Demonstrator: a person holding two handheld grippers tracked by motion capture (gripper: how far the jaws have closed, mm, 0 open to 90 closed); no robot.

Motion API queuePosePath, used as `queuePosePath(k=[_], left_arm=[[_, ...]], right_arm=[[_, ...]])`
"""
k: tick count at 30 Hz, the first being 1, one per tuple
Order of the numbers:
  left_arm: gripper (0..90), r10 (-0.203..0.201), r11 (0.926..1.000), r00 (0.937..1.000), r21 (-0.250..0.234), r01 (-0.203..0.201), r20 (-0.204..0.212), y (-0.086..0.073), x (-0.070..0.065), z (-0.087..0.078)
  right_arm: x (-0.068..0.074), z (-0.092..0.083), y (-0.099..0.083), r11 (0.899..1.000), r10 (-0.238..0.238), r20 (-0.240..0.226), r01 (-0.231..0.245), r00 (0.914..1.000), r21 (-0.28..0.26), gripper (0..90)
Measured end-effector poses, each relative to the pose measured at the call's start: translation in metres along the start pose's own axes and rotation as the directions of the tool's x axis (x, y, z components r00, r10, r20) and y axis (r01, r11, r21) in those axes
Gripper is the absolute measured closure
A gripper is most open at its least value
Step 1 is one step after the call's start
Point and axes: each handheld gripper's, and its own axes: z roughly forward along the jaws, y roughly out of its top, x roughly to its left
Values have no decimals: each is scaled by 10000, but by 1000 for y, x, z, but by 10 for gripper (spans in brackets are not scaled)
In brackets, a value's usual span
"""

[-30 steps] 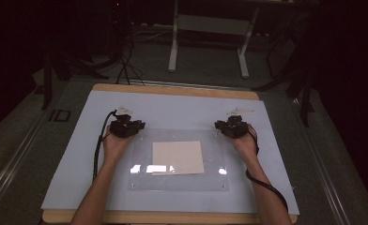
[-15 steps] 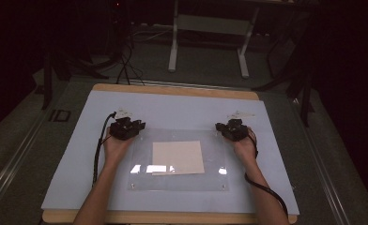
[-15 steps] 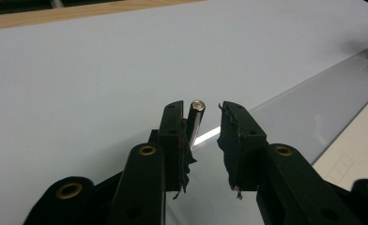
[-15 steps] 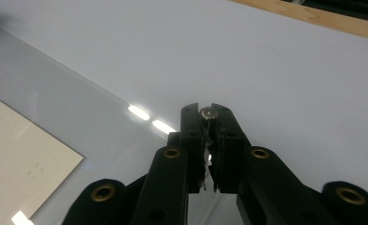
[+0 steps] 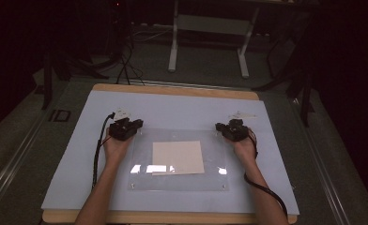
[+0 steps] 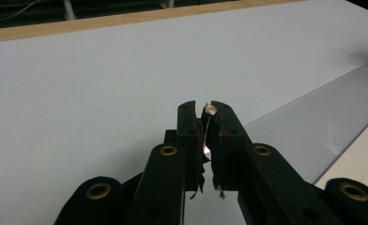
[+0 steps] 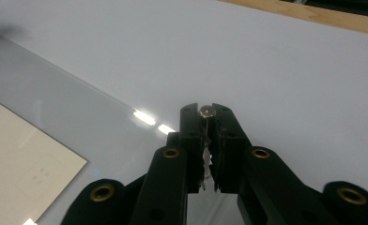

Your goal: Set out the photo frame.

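A clear plastic sheet [image 5: 144,180] lies on a pale blue mat, with a cream paper square [image 5: 178,157] under its middle. My left gripper [image 5: 134,124] is at the sheet's far left corner. In the left gripper view its jaws [image 6: 205,107] have just been closing and are shut on a small round metal stud [image 6: 210,109]. My right gripper [image 5: 221,127] is at the far right corner. In the right gripper view the gripper [image 7: 204,108] has also just been closing and is shut on another stud [image 7: 206,110].
The pale blue mat [image 5: 79,154] covers a wooden table [image 5: 172,90]. Small studs mark the sheet's near corners [image 5: 133,186]. Bright light reflections sit on the sheet [image 5: 151,168]. A metal stand [image 5: 175,42] and cables stand on the dark floor beyond.
The right gripper has edged slightly toward the near side. The left hand has stayed at its corner.
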Motion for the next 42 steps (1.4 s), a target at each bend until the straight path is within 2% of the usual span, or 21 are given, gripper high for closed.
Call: queuePosePath(k=[6,10,17,23,27,30,33,35,42], left_arm=[[824,-145,9998,9998,-137,147,134,-1,2,1],[837,-9,10000,10000,-96,9,75,-1,1,1],[835,-272,9995,9991,-141,277,322,-1,5,1],[829,-623,9979,9960,-141,633,645,-2,10,4],[830,-848,9964,9931,145,839,811,2,15,7],[839,-895,9954,9930,423,864,776,7,17,11],[845,-1106,9925,9901,616,1055,867,11,20,14],[848,-1186,9912,9887,692,1125,912,13,22,16],[853,-1910,9787,9778,936,1829,863,19,27,25]], right_arm=[[0,0,0,10000,37,2,-37,10000,-9,840],[-1,0,0,9999,110,-75,-110,9999,4,839],[-3,0,1,9993,366,-228,-364,9991,76,836],[-7,1,6,9963,700,-498,-673,9963,544,831],[-11,3,9,9921,1084,-590,-1043,9924,693,830],[-14,6,12,9872,1418,-674,-1361,9876,829,832],[-17,9,15,9825,1677,-756,-1603,9829,951,836],[-17,11,17,9823,1654,-668,-1583,9840,1006,842],[-20,17,23,9744,1973,-467,-1906,9792,1189,850]])
